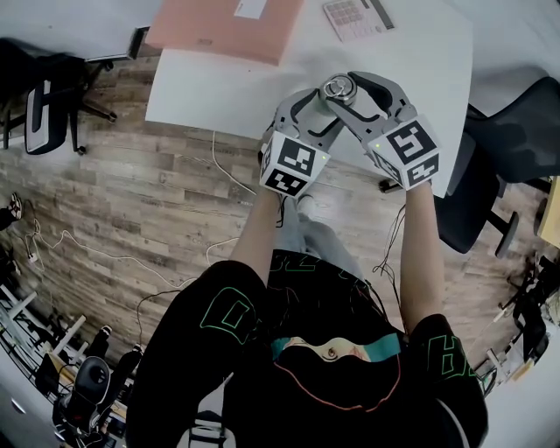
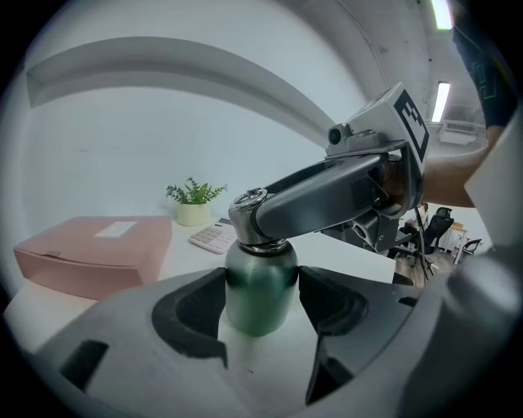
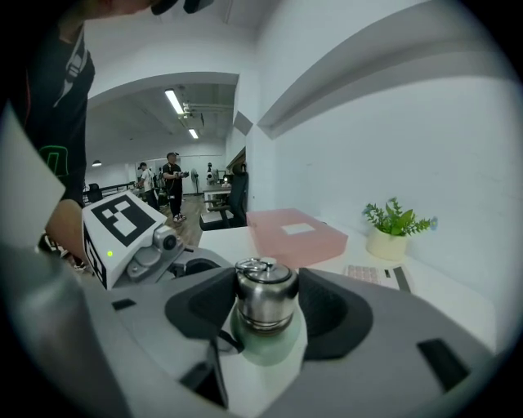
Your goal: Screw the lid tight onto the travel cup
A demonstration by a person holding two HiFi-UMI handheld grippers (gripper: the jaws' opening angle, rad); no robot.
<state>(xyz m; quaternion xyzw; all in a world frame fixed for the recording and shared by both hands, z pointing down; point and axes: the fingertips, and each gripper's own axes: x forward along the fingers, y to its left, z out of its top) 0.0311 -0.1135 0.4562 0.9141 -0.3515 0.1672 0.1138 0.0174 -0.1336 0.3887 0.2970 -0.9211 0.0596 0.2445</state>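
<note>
Steel lid [image 3: 265, 290] and green travel cup [image 2: 260, 286] sit upright between both tools, above the white desk [image 1: 420, 61] near its front edge. No view shows whether the base rests on the desk.

The head view shows only the lid's top from above, as the cup body is hidden under the jaws. Here a pink box [image 1: 227, 26] lies at 11 o'clock of the cup and a calculator [image 1: 357, 17] at 12 o'clock.

The left gripper view alone shows the green body. The left tool [image 2: 261, 302] stands wide, with a pad against each side of the body. The right tool's arm reaches in from 3 o'clock and clasps the lid. A potted plant [image 2: 194, 202] stands at 11 o'clock, out of the head view.

The right gripper view alone shows the lid's side, with a wire ring on top and a pale green shoulder below. The right tool [image 3: 266, 314] is nearly as wide, its pads pressed on the lid. The left tool's marker cube [image 3: 122, 220] sits at 9 o'clock, with people [image 3: 172, 184] standing in a far hall.
</note>
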